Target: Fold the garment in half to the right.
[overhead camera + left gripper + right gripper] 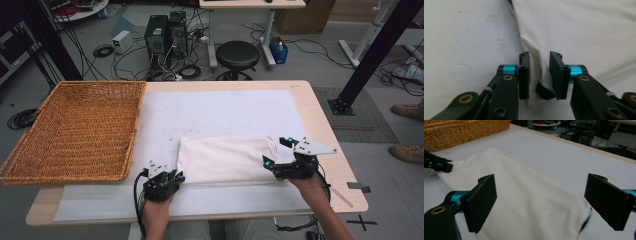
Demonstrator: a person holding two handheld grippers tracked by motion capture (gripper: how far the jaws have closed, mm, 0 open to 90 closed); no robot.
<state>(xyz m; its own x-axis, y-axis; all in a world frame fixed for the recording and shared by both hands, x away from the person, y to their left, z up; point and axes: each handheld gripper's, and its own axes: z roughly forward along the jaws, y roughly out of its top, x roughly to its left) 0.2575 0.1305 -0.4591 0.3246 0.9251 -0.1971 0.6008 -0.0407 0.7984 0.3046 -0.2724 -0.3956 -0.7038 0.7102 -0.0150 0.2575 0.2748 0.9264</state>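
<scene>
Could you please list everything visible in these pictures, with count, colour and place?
folded white cloth: one, white, near middle of the table between the grippers
white paper sheet: one, white, covering most of the tabletop
woven wicker basket: one, tan, left part of the table, overhanging its edge
light wooden table: one, pale wood
round black stool: one, black, on the floor beyond the table
computer towers: two, black, on the floor among cables
left gripper: one, black with blue parts, at the cloth's near left corner, cloth between its narrowly spaced jaws
right gripper: one, black, jaws wide apart over the cloth's right end
</scene>
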